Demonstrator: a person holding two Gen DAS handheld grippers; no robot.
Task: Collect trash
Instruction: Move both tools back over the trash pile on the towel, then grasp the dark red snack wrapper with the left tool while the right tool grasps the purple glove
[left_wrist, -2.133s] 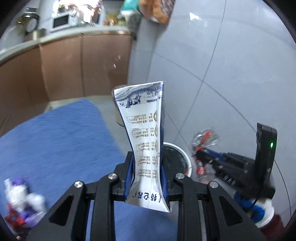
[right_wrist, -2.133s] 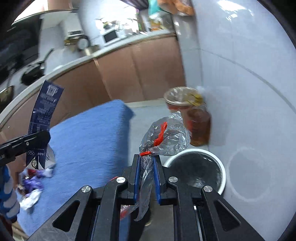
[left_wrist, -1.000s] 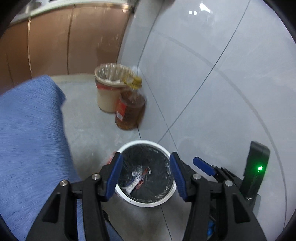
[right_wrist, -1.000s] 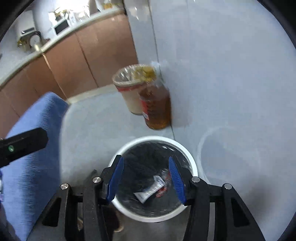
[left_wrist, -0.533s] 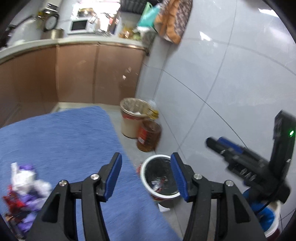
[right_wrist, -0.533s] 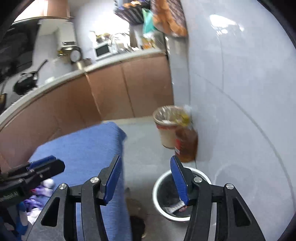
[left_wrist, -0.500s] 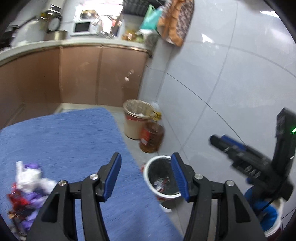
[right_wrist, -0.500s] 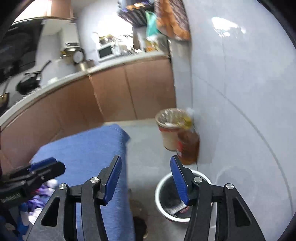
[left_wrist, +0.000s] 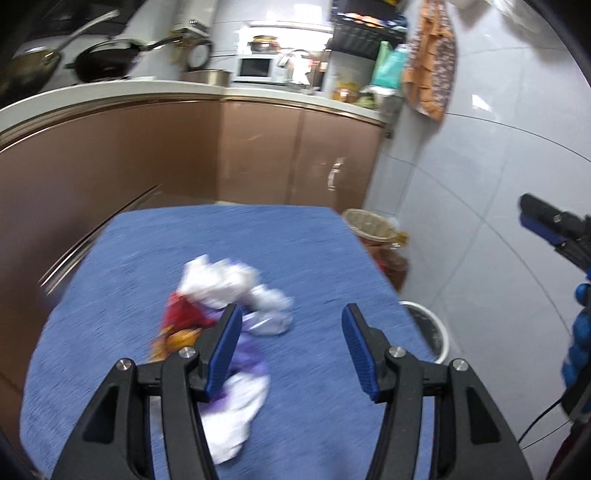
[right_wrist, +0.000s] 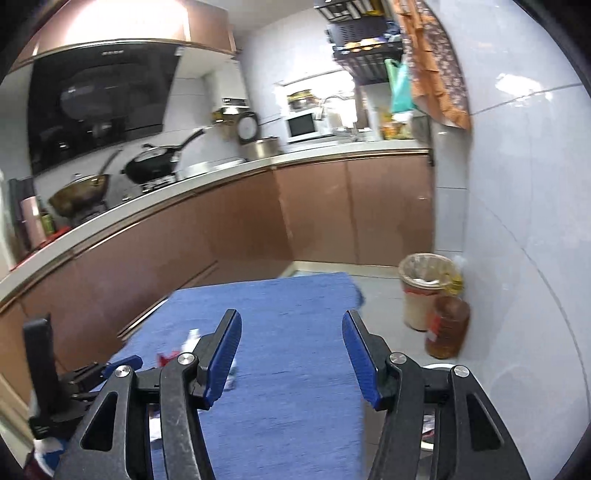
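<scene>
Left wrist view: the left hand-held gripper (left_wrist: 291, 347) stands spread, nothing between its blue pads. Under and just beyond its left finger lies the trash pile (left_wrist: 225, 295), crumpled white, red and purple wrappers, blurred, on the blue-covered table (left_wrist: 314, 251). The white bin (left_wrist: 432, 332) with a black liner stands on the floor off the table's right edge. The right hand-held gripper (left_wrist: 546, 225) shows at the right edge.

Right wrist view: the right hand-held gripper (right_wrist: 291, 350) has just been opening; its jaws stand apart, empty, over the table (right_wrist: 295, 369). Wrappers (right_wrist: 188, 347) lie by its left finger. An amber oil bottle (right_wrist: 447, 325) touches a lined bucket (right_wrist: 424, 291) near the wall.
</scene>
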